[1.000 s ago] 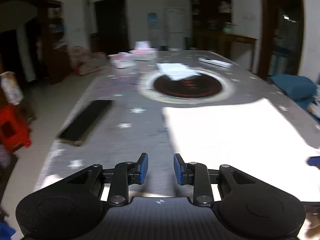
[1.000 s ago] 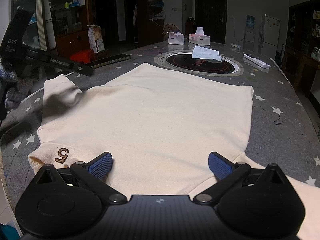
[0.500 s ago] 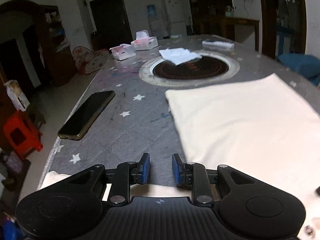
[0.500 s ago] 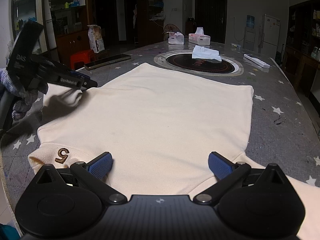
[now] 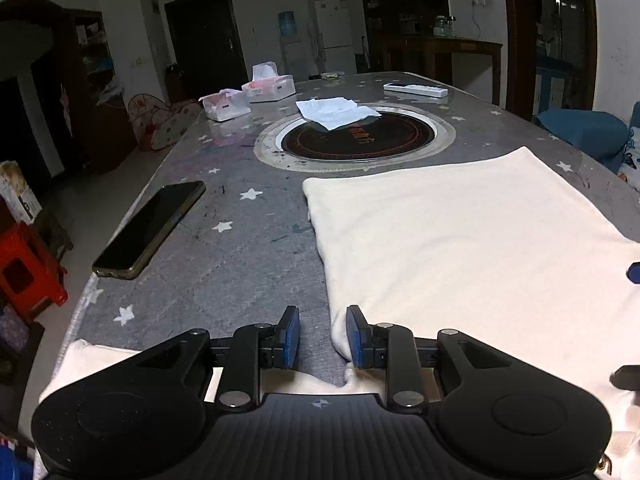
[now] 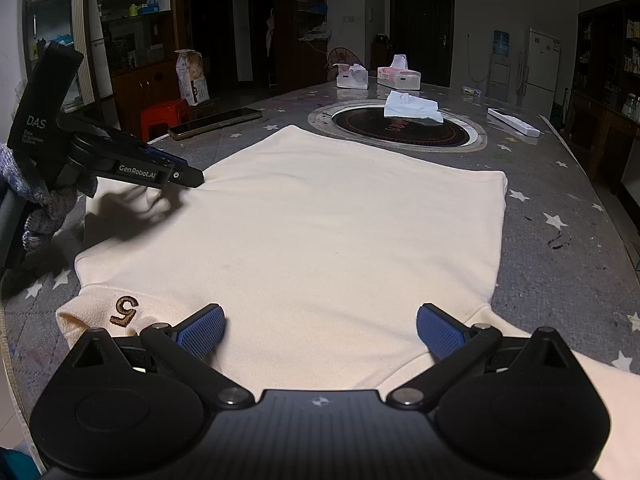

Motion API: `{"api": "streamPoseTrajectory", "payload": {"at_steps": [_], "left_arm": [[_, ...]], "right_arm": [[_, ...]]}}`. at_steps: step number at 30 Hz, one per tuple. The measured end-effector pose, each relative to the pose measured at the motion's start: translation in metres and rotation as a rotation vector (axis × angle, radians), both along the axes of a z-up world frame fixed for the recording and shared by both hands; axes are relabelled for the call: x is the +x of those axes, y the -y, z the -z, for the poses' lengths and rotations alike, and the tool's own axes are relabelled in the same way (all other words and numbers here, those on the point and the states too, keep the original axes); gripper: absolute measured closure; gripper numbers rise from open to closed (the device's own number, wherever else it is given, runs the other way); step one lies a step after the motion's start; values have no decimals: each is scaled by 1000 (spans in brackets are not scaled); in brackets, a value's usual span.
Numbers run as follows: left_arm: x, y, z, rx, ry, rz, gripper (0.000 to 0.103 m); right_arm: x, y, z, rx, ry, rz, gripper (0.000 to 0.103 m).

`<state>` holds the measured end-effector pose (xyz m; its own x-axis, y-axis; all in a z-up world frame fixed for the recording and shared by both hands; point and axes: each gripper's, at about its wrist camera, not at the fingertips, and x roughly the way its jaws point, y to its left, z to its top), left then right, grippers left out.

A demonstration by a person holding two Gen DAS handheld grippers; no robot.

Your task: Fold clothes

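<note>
The left gripper has dropped lower and nearer the cream cotton sweatshirt, its jaws narrowly parted at the garment's side edge beside the sleeve. The sweatshirt lies flat on the grey star-patterned counter. The right gripper hovers over the sweatshirt's near edge, jaws spread wide.

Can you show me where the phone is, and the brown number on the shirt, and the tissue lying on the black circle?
phone (image 5: 150,229), left wrist view, middle of its dark screen.
brown number (image 6: 125,311), right wrist view, middle of the stitched figure.
tissue (image 6: 412,105), right wrist view, middle of the white sheet.
</note>
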<state>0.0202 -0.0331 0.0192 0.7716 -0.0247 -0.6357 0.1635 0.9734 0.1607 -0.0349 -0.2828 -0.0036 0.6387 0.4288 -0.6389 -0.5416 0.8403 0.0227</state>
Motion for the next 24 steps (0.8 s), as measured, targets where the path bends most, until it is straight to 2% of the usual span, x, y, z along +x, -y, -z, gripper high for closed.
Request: {"api": "streamPoseTrajectory", "payload": {"at_steps": [7,11,15,21,24], "left_arm": [[-2,10,-8,-19,31,26,74],[6,13,3,8,0,21,74],[4,9,1,1,-5,-6,72],[-17,15,-19,-36,45,-6,56],[-27,20,-27,-69,61,0,55]], "right_arm": [[0,0,0,-1,0,0,0],[-1,-1,0,-1,0,1,0],[0,-1,0,-4,0,1,0],[-2,2,-6,6,18,14,0],[-10,12,-17,40,42,51,0]]}}
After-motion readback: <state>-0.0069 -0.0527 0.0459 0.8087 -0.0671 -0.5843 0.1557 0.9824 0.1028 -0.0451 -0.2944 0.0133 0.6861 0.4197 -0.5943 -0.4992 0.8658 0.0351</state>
